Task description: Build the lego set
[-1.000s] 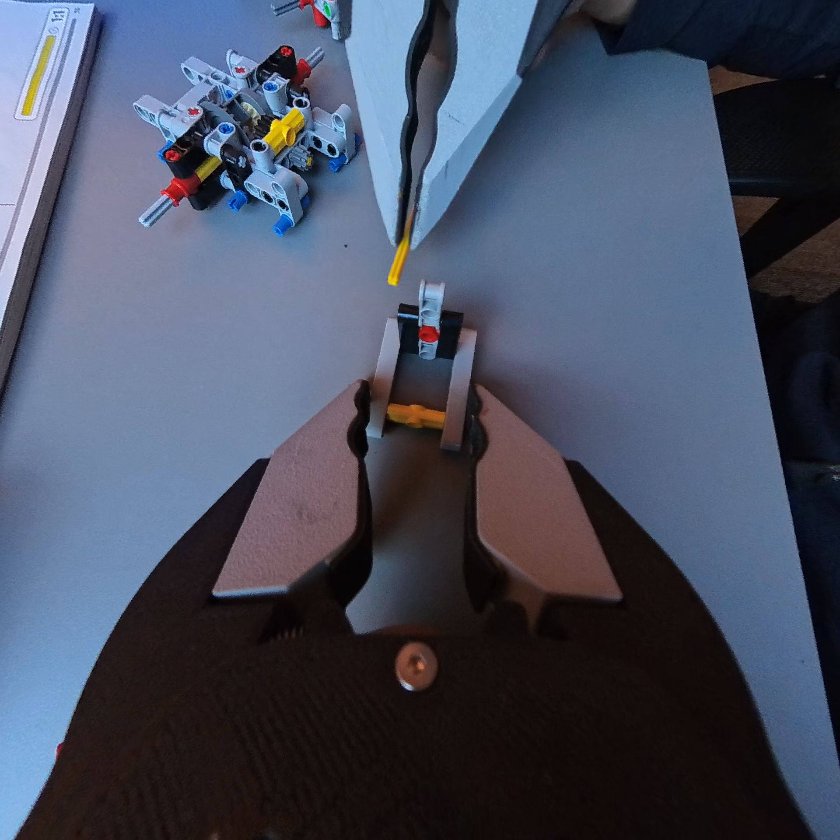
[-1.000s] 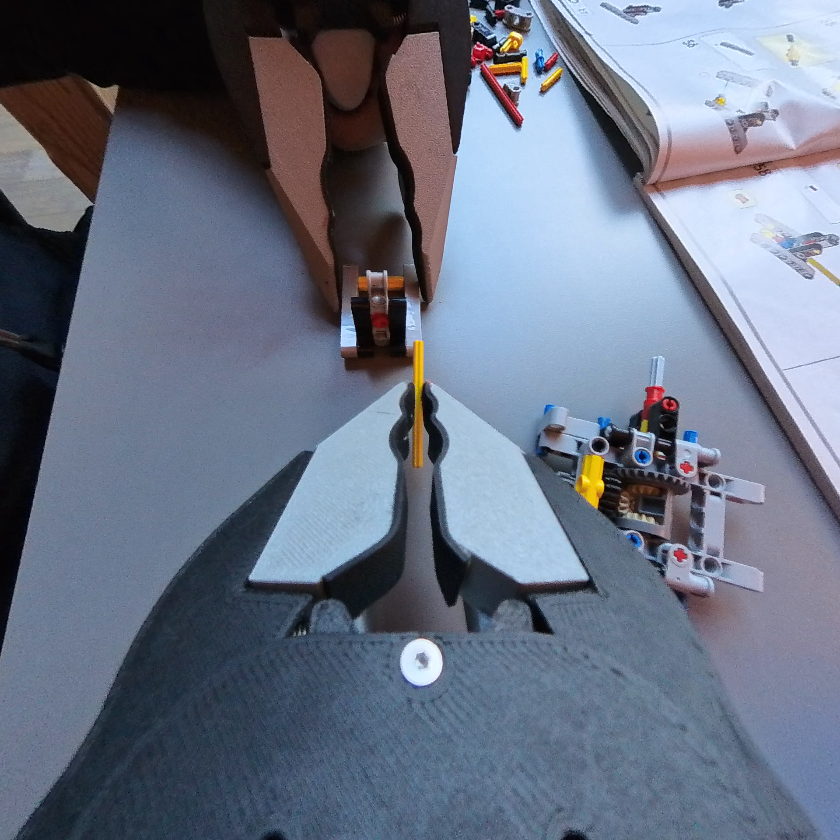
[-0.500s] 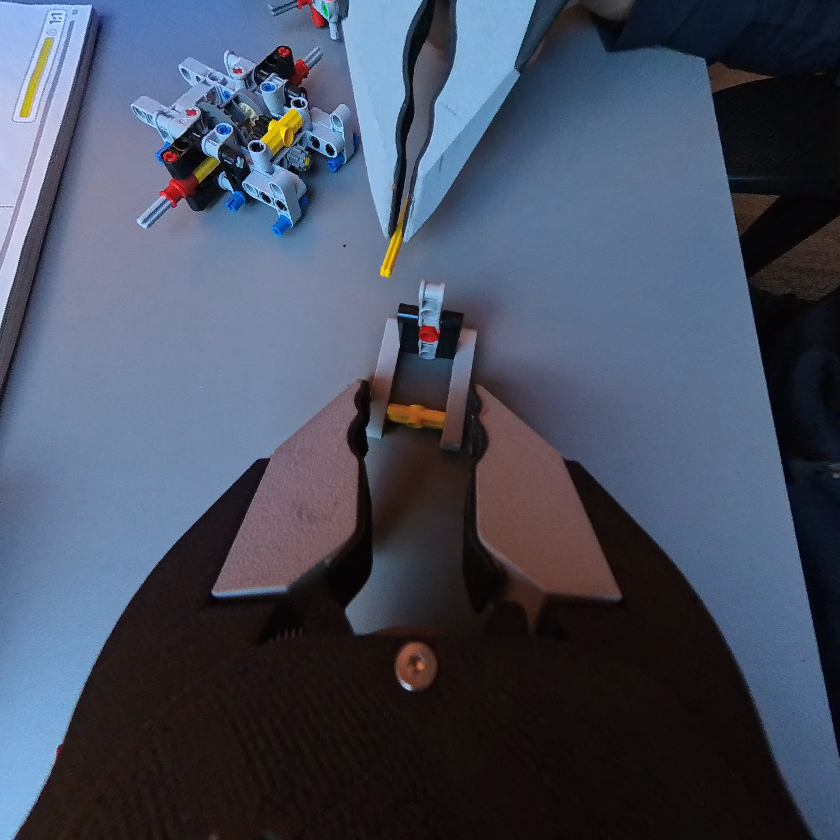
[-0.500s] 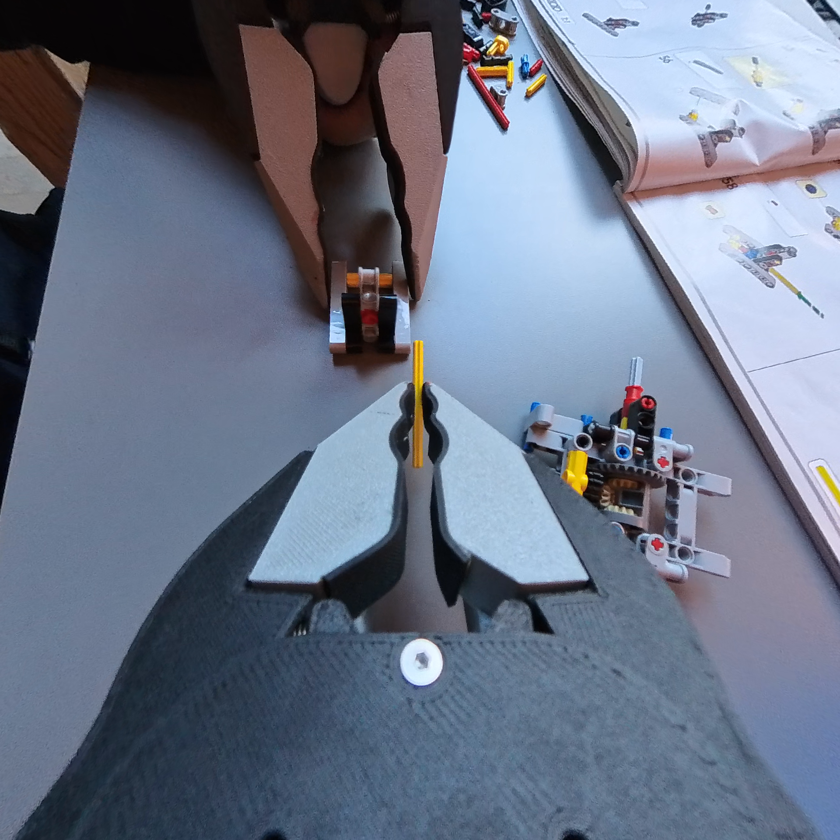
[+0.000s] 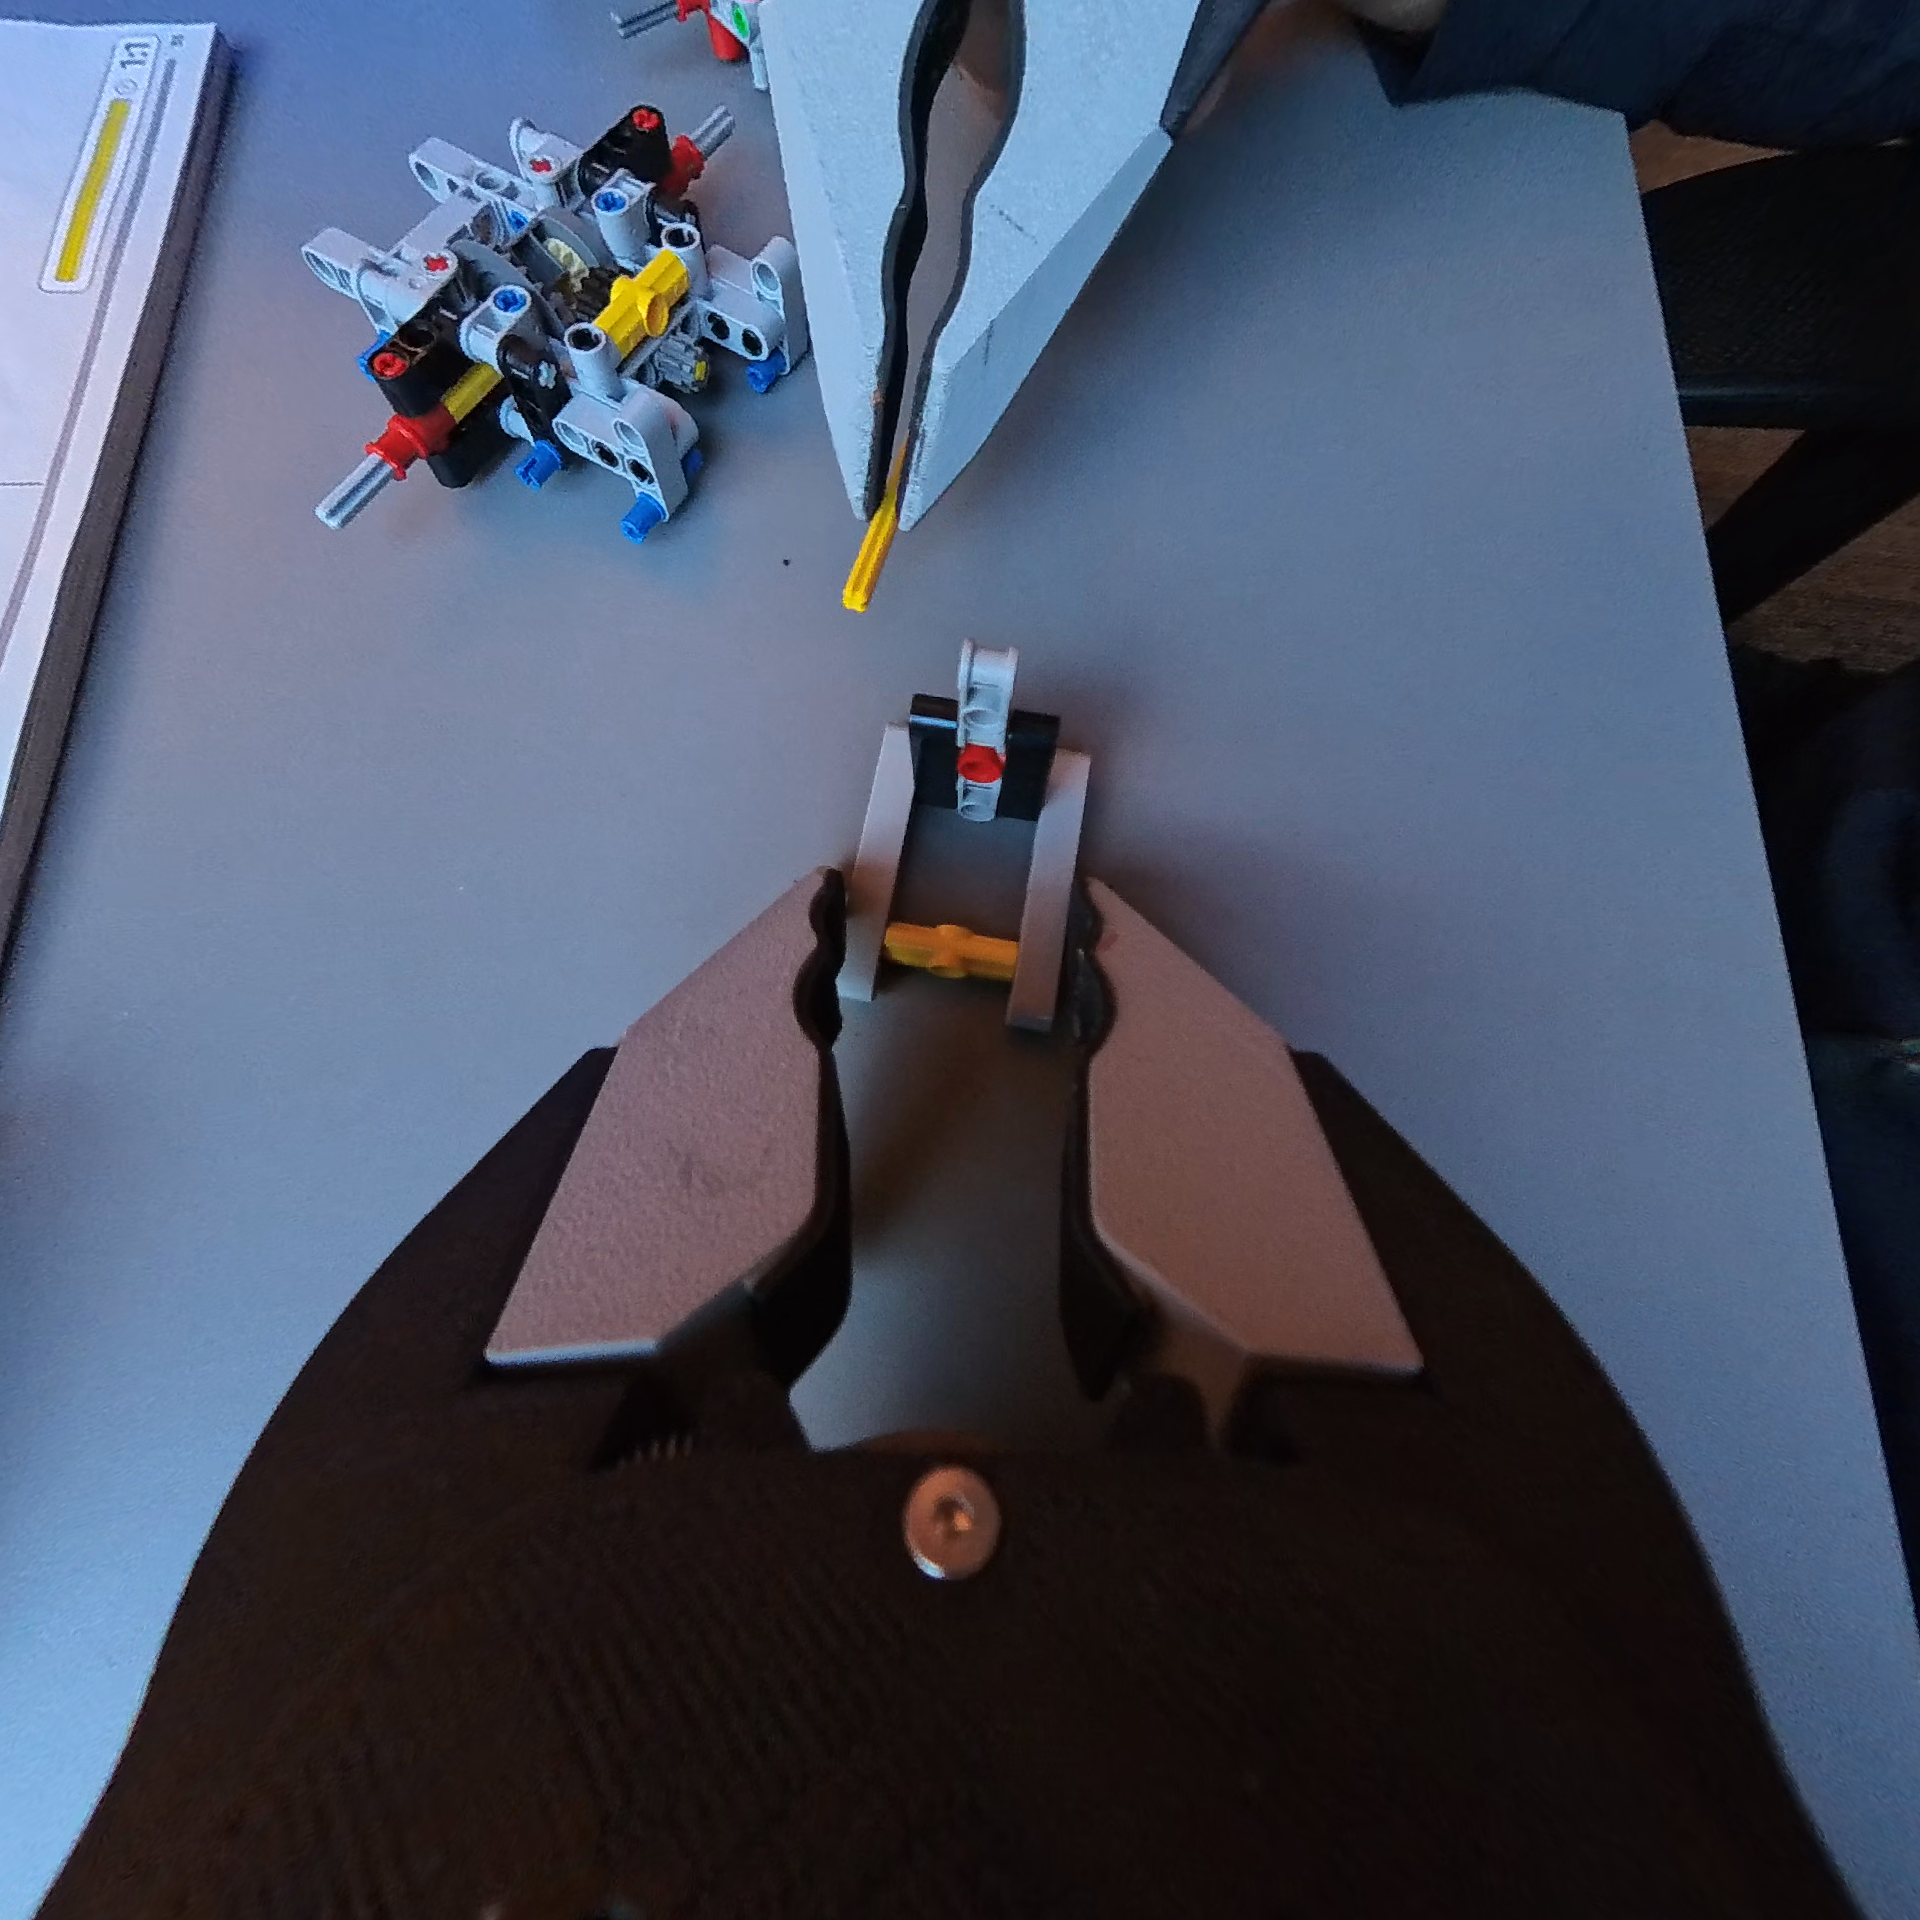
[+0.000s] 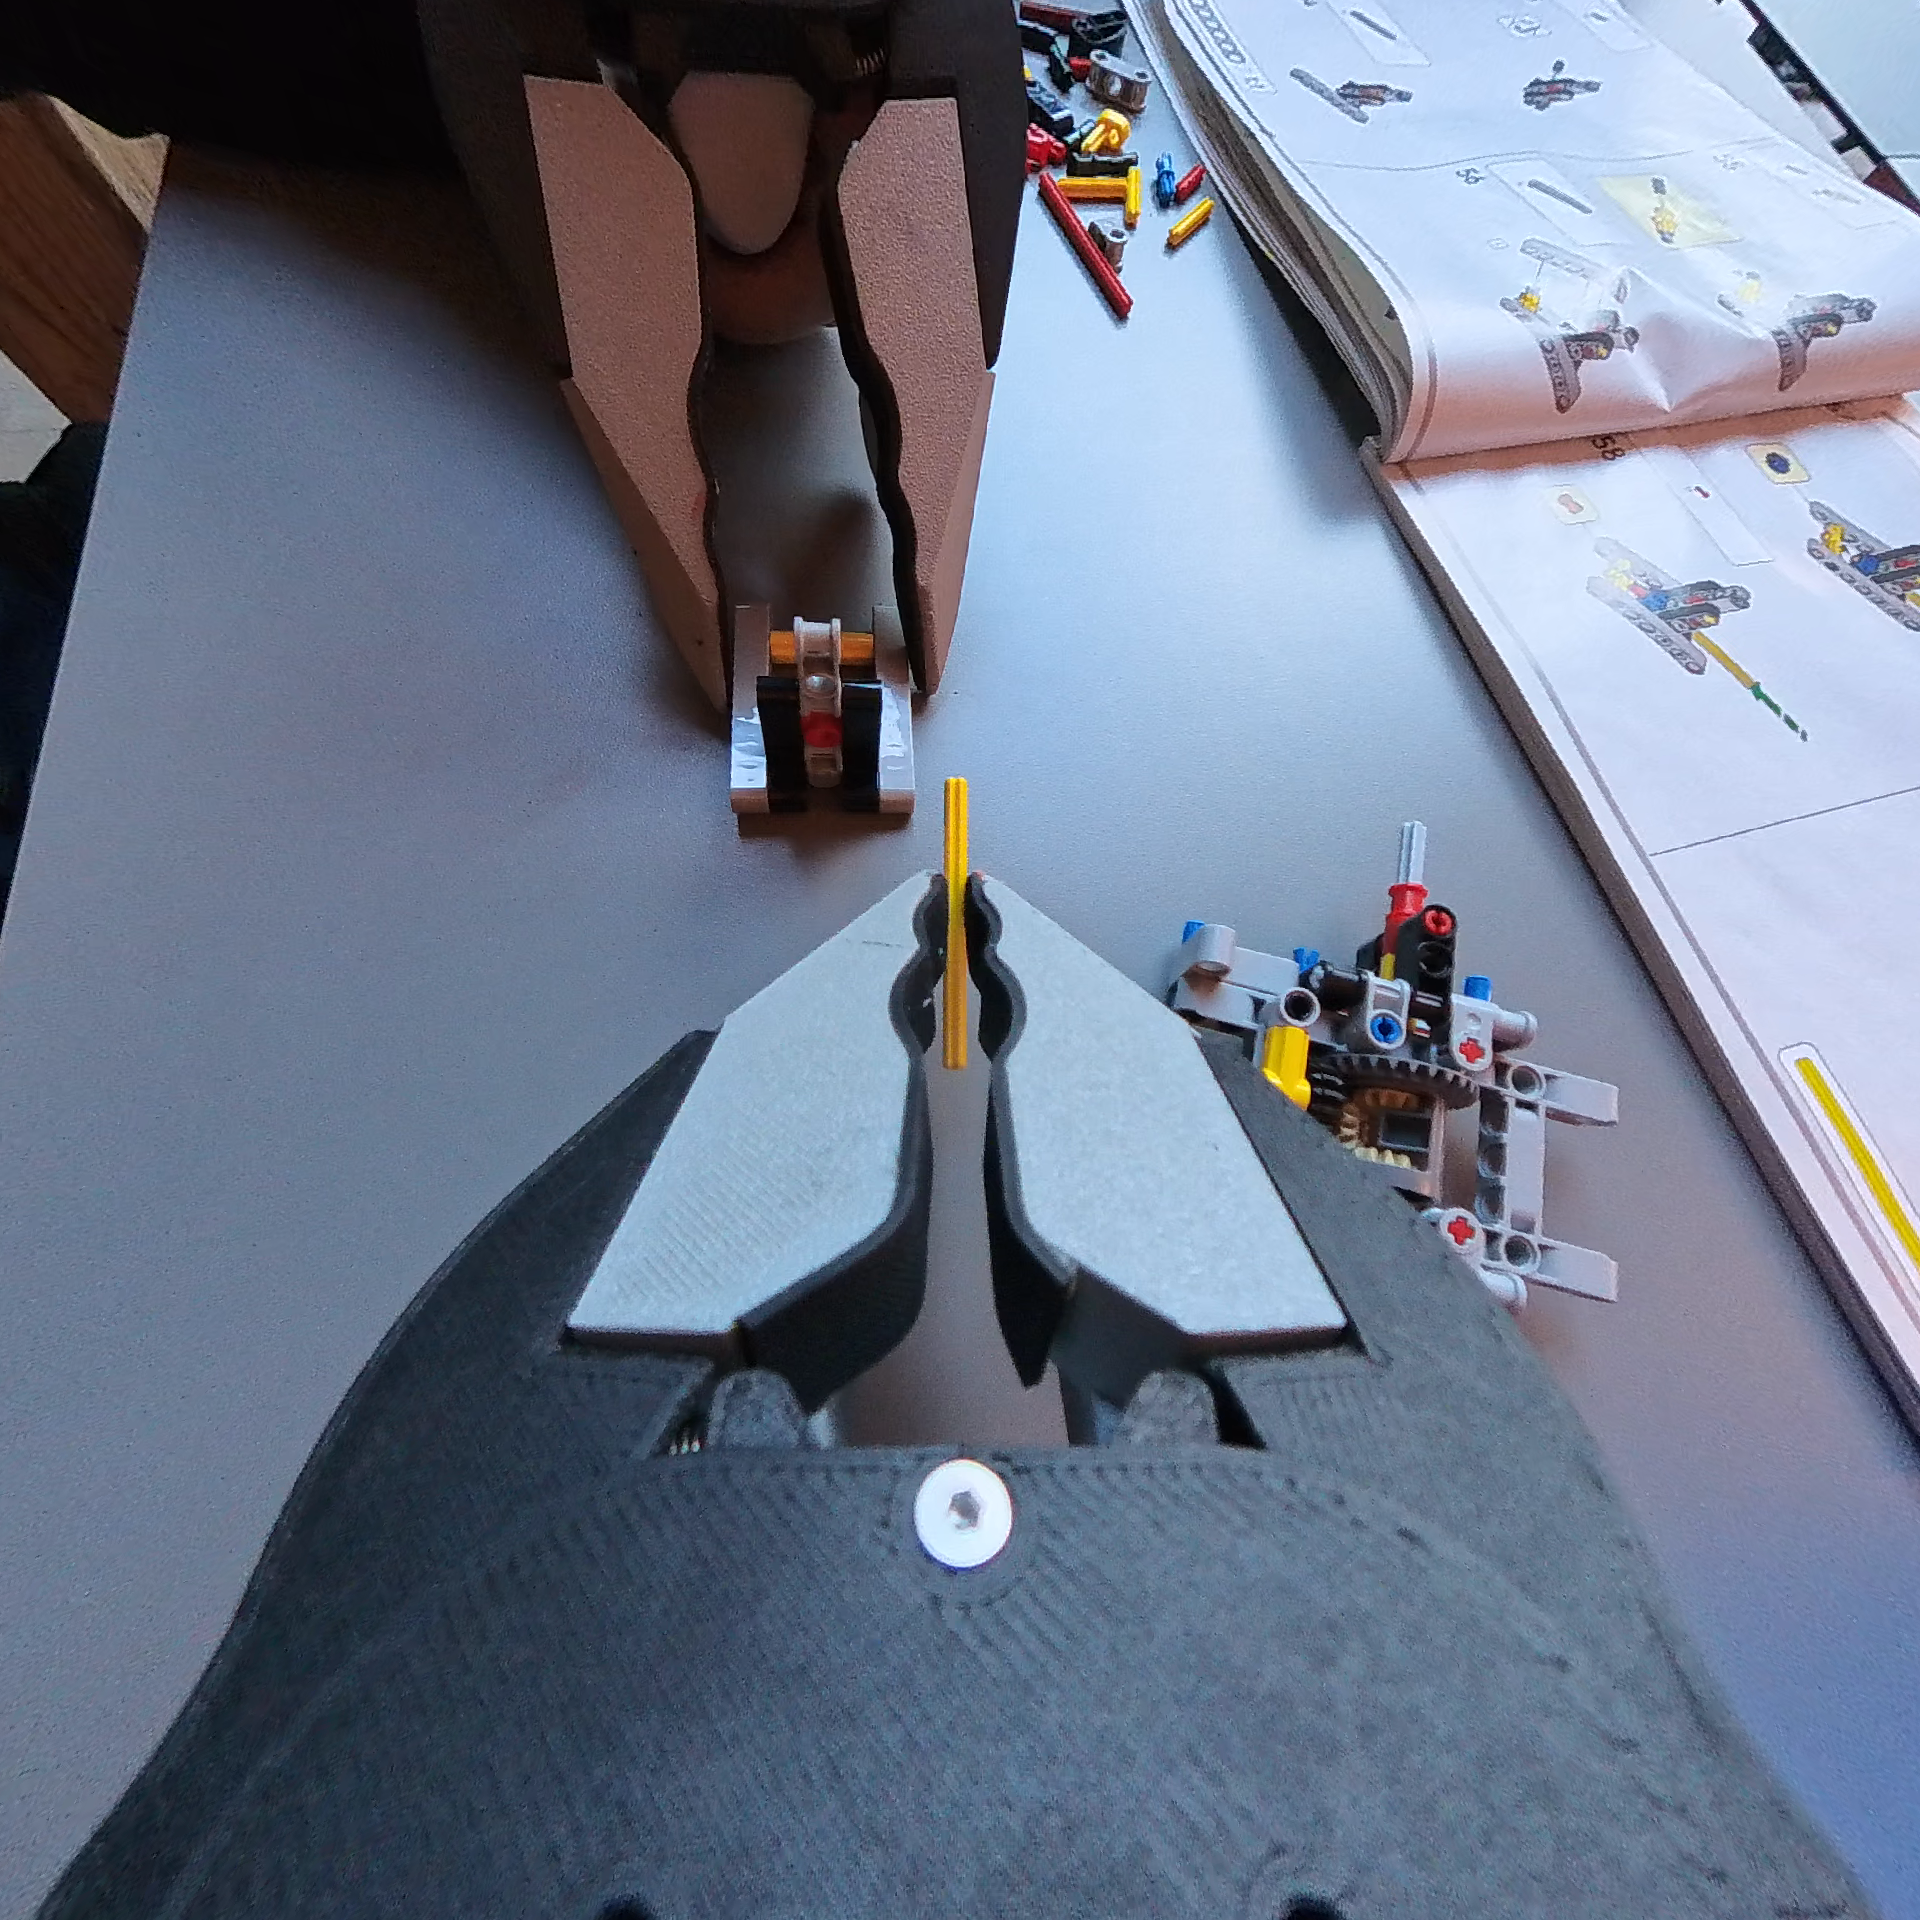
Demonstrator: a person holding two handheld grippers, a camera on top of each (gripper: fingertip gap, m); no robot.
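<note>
Over table (image 5: pixel 1351 623) | left gripper (image 5: pixel 956 956) level, fingers clamp frame (image 5: pixel 961 873) | right gripper (image 6: pixel 954 883) pinches yellow axle (image 6: pixel 955 935)

Grey table (image 6: pixel 364 935) carries a small grey-and-black brick frame (image 6: pixel 821 748) just ahead of the right jaws, a geared brick assembly (image 6: pixel 1434 1081) to their right. Open instruction booklet (image 6: pixel 1662 364) and loose pins and axles (image 6: pixel 1101 166) lie farther ahead-right.

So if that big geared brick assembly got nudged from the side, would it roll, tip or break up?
The geared assembly would probably slide, not roll: it lies flat on wide beams. Protruding axles and pins might snag or pop loose. Likely light, being plastic.
</note>
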